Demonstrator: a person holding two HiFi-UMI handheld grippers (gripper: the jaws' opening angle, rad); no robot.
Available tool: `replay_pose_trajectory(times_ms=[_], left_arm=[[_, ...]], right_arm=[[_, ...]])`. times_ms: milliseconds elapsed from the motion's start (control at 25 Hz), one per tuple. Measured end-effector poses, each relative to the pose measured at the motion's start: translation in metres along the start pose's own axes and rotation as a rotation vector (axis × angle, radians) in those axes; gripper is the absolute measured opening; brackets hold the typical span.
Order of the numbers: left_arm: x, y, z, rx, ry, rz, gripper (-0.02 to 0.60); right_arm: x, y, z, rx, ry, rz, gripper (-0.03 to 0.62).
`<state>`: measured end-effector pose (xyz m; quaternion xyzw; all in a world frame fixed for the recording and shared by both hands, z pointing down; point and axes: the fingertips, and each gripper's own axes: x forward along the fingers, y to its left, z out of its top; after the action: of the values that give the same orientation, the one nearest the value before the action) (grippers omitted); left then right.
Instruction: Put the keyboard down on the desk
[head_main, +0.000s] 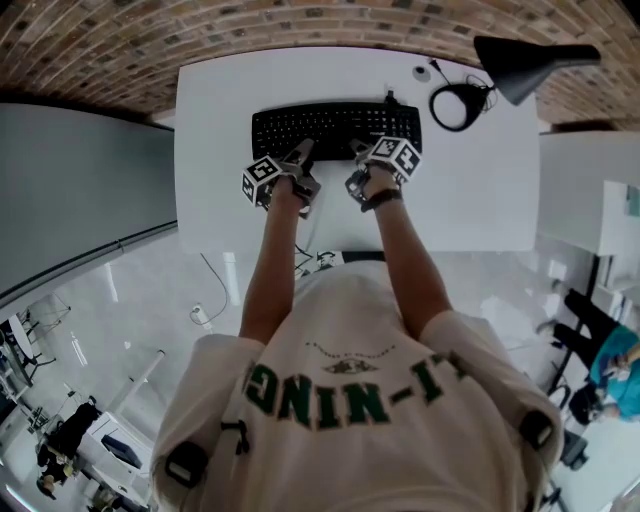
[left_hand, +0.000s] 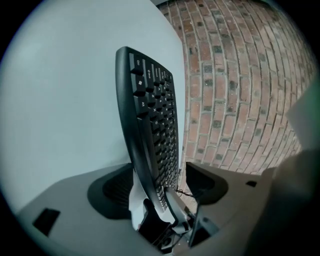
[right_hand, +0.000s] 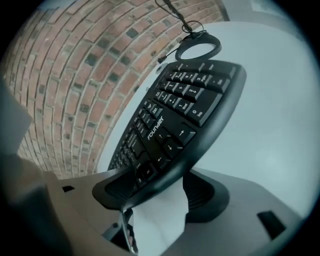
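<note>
The black keyboard (head_main: 335, 130) lies flat on the white desk (head_main: 225, 120), its long side toward me. My left gripper (head_main: 300, 158) is at its near edge on the left, and my right gripper (head_main: 360, 152) is at the near edge right of the middle. In the left gripper view the keyboard (left_hand: 150, 125) has its edge between wide jaws (left_hand: 160, 187), with a gap on both sides. In the right gripper view the keyboard (right_hand: 185, 115) sits in that gripper (right_hand: 160, 192), its front edge over one pad (right_hand: 120, 187), while desk shows before the other. Both grippers are open.
A black desk lamp, with round base (head_main: 458, 105) and shade (head_main: 530, 65), stands at the desk's back right, beside a small round white thing (head_main: 421, 72). A cable runs from the keyboard's back. A brick wall (head_main: 300, 25) lies behind the desk and a grey partition (head_main: 80, 190) to its left.
</note>
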<state>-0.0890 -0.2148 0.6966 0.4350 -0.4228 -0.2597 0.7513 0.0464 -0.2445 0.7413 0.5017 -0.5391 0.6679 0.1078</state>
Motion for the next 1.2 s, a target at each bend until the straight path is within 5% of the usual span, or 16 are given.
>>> replay_pose_trajectory(times_ms=[120,280,440,840,1200], left_arm=[[-0.006,0.012,-0.005,-0.027,0.003,0.045,0.322],[-0.015,0.019,-0.019,-0.034,0.009,0.060,0.322],[-0.021,0.010,-0.029,0.030,0.029,0.033,0.322],[-0.048,-0.063,-0.021,0.555,0.004,0.003,0.319],[-0.089,-0.143,-0.026,1.165,-0.190,0.024,0.219]], right_arm=[[-0.010,-0.015,-0.014,-0.045,0.033,-0.050,0.282],[-0.024,-0.020,-0.017,-0.089,0.005,-0.013,0.282],[-0.035,-0.011,-0.014,-0.214,-0.048,0.024,0.281],[-0.109,0.064,0.027,-0.785,-0.373,0.035,0.279],[-0.179,0.133,0.027,-0.972,-0.611,0.157,0.129]])
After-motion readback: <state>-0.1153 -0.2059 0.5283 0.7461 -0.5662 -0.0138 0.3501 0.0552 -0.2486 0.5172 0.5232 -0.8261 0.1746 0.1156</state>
